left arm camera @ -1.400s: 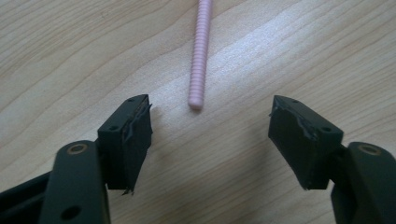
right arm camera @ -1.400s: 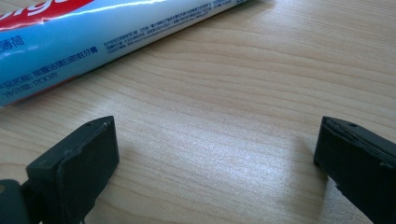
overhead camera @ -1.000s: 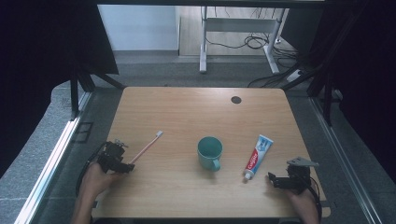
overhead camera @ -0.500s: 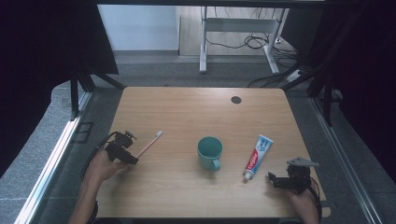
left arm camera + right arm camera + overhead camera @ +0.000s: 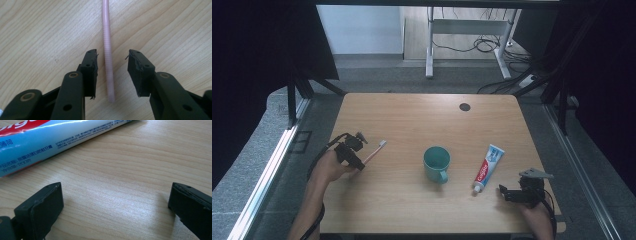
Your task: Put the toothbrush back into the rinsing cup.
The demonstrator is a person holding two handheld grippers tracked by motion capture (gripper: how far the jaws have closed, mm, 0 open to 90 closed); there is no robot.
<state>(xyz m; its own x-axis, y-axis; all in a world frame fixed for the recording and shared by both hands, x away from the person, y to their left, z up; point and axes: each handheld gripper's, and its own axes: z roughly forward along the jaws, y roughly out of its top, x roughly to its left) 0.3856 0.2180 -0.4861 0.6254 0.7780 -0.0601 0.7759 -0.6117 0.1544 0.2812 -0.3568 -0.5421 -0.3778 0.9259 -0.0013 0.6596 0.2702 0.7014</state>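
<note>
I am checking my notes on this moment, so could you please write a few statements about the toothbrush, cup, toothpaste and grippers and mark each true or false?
1. The left gripper has its jaws open on either side of the pink toothbrush handle. True.
2. The toothbrush stands inside the green cup. False: it lies flat on the table, left of the cup.
3. The right gripper is shut on the toothpaste. False: its jaws are open, with bare wood between them.
4. The toothpaste lies right of the cup. True.
</note>
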